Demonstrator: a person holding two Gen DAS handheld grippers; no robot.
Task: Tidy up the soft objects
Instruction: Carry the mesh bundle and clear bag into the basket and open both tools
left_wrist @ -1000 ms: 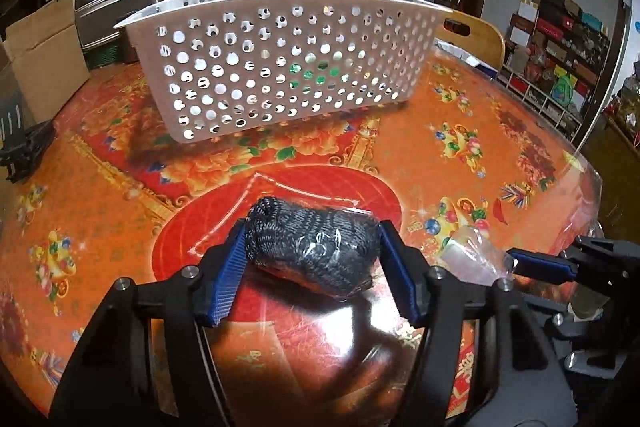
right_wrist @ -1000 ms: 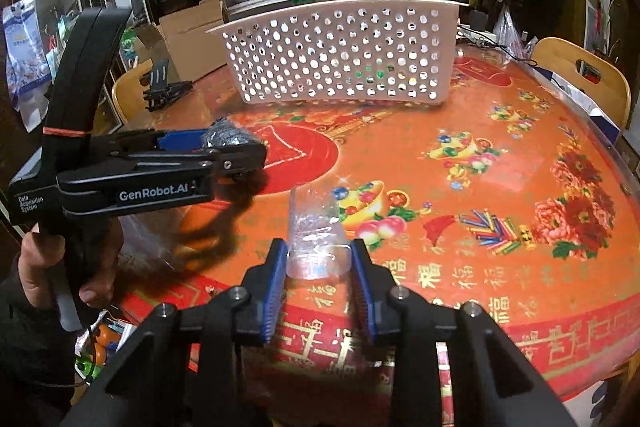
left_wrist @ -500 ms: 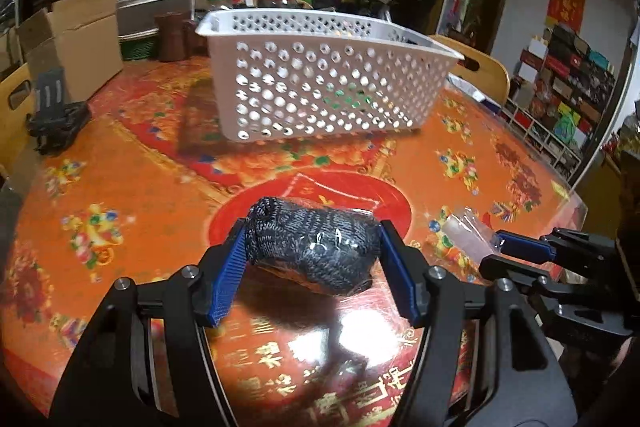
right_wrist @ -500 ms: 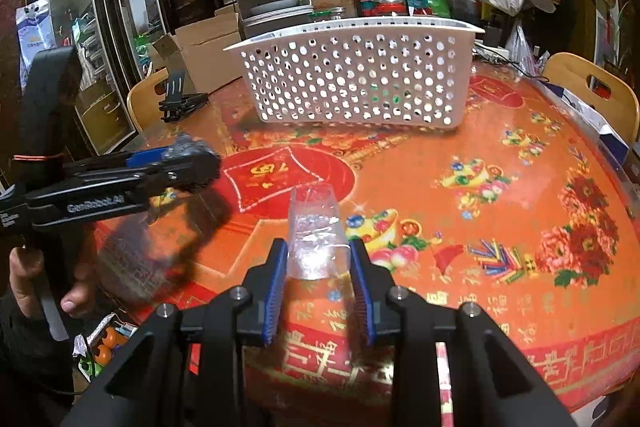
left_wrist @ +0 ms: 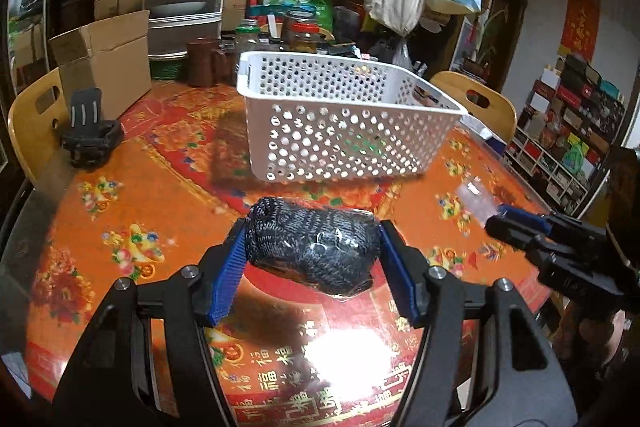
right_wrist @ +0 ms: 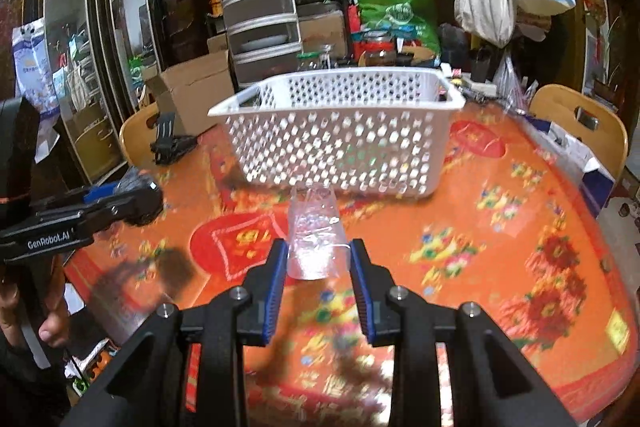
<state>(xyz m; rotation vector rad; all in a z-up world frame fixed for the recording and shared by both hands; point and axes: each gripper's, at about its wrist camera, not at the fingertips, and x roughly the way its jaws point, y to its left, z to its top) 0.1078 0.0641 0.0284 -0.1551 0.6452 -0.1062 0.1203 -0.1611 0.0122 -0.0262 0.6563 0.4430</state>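
Lifting both loads off the surface [left_wrist: 132, 195] now: left tool [left_wrist: 312, 255] clamps the knit bundle [left_wrist: 316, 247], right tool [right_wrist: 318, 267] pinches the clear wrapper [right_wrist: 316, 239], basket [left_wrist: 340, 131] looks emptier-side closer, so drop-off's probably next.

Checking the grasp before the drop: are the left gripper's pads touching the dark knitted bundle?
Touching. The left wrist view shows both blue pads pressed against the ends of the dark knitted bundle, held above the table.

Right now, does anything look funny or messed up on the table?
Nothing looks spilled or broken. The white basket stands upright on the table. The left gripper holds a dark knitted bundle and the right gripper a crinkly clear wrapper.
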